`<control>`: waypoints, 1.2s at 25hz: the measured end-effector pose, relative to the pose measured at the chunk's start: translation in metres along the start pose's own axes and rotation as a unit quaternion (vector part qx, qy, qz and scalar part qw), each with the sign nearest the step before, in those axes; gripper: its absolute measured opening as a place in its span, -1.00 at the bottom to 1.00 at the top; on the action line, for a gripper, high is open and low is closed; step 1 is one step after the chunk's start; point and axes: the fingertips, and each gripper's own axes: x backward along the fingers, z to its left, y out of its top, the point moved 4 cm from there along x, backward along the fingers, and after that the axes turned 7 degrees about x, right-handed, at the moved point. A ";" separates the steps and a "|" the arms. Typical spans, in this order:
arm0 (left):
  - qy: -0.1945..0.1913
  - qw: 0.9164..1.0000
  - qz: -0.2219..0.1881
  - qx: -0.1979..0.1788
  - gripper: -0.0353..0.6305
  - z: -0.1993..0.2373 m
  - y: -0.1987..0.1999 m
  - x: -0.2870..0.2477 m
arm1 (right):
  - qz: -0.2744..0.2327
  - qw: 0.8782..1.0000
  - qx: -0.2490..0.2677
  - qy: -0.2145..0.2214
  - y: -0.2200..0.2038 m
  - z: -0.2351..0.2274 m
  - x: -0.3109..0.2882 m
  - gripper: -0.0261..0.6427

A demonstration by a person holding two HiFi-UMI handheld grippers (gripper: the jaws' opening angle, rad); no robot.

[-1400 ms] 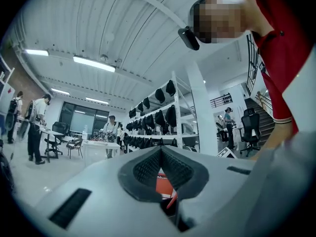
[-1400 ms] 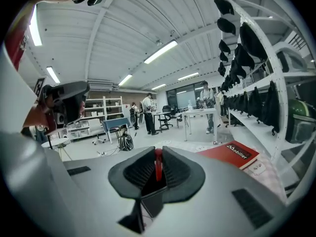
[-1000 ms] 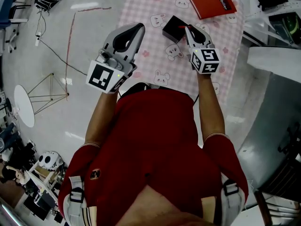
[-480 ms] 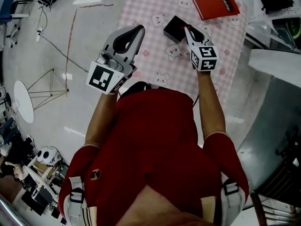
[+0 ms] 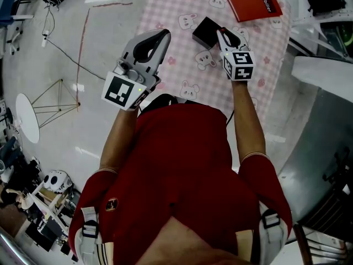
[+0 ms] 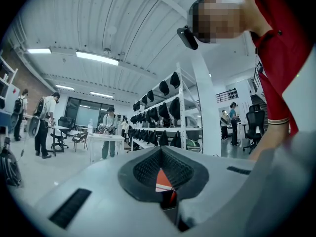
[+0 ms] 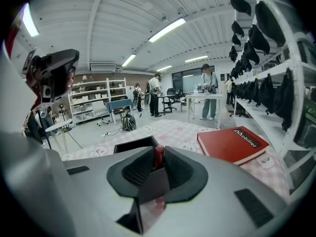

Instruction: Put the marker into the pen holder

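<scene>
In the right gripper view a red marker [image 7: 158,156] stands upright between the tips of my right gripper [image 7: 158,166]. The jaws are opening, though both pads look to be touching it still. Just beyond the tips sits the black square pen holder [image 7: 129,144]. In the head view the right gripper [image 5: 222,33] reaches over the near right edge of the pen holder [image 5: 204,32] on the pink checked cloth [image 5: 176,54]. My left gripper [image 5: 161,35] hangs to the left above the cloth's edge, jaws together with nothing between them [image 6: 160,151].
A red book [image 5: 252,3] lies on the cloth beyond the holder, also seen at the right in the right gripper view [image 7: 232,143]. White furniture [image 5: 322,70] stands to the right. Cables and a wire stand [image 5: 55,106] lie on the floor at left.
The right gripper has crept slightly forward and right over the pen holder with the marker. The left gripper has stayed where it was.
</scene>
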 end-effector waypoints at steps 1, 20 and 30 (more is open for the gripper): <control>-0.001 1.000 0.000 0.000 -0.87 0.000 0.000 0.000 | 0.001 1.000 0.001 0.001 0.000 0.000 0.000 -0.72; -0.043 0.999 -0.008 0.007 -0.87 -0.010 -0.001 0.008 | -0.062 0.997 0.001 -0.036 0.041 0.008 0.056 -0.47; -0.078 0.997 -0.012 0.006 -0.87 -0.023 -0.002 0.008 | -0.146 0.987 -0.026 -0.060 0.086 0.037 0.115 -0.83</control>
